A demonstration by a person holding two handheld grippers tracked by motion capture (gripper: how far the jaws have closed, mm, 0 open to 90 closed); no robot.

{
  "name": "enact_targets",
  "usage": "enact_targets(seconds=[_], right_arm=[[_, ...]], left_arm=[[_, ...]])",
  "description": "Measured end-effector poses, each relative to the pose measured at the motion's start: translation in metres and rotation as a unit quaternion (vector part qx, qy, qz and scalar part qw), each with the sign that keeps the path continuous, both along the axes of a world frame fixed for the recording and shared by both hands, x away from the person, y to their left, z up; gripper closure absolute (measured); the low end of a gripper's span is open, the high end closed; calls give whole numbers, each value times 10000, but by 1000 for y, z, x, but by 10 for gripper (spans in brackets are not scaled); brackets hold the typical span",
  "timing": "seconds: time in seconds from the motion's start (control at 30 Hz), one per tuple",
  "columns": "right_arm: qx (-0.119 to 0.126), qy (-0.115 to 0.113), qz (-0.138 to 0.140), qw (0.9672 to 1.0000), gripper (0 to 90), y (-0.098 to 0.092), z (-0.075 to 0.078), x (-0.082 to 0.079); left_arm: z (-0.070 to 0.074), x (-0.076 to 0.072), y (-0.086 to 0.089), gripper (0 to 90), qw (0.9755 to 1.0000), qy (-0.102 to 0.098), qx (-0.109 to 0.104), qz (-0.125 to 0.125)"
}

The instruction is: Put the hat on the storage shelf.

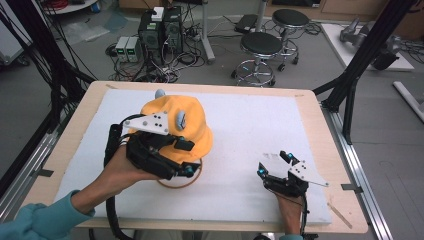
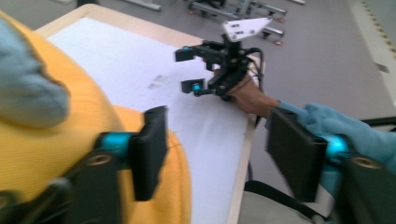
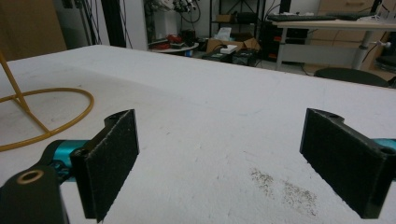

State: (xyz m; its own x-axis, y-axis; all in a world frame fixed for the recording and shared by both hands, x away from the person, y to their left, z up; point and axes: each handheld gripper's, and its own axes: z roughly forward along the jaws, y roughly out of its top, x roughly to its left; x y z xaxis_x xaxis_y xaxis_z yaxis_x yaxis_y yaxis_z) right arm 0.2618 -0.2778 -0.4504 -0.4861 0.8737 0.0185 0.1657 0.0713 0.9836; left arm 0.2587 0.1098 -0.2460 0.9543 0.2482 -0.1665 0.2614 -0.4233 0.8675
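A light wooden table stands on a grey floor, its top covered almost edge to edge by a white foam mat. On the mat, left of centre, rests the round base ring of a yellow wire stand, which carries an orange hat. A faint dark smudge marks the mat toward its right side. The bare wood shows as a narrow border around the mat
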Motion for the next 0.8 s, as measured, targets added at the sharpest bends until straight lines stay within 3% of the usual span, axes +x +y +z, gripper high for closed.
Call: enact_targets(seconds=[0.13,0.23,0.53,0.8], right_arm=[[3,0,0,10000,106,0,0,0],[1,0,-1,10000,106,0,0,0],[-26,-7,16,10000,106,1,0,0],[-68,-28,-16,10000,106,1,0,-1]], left_arm=[[2,-3,3,148,9999,-108,-74,25],[1,-7,9,112,9997,-134,-174,133],[-1,-20,47,108,9978,-244,-366,495],[-1,-25,90,108,9928,-434,-495,1003]])
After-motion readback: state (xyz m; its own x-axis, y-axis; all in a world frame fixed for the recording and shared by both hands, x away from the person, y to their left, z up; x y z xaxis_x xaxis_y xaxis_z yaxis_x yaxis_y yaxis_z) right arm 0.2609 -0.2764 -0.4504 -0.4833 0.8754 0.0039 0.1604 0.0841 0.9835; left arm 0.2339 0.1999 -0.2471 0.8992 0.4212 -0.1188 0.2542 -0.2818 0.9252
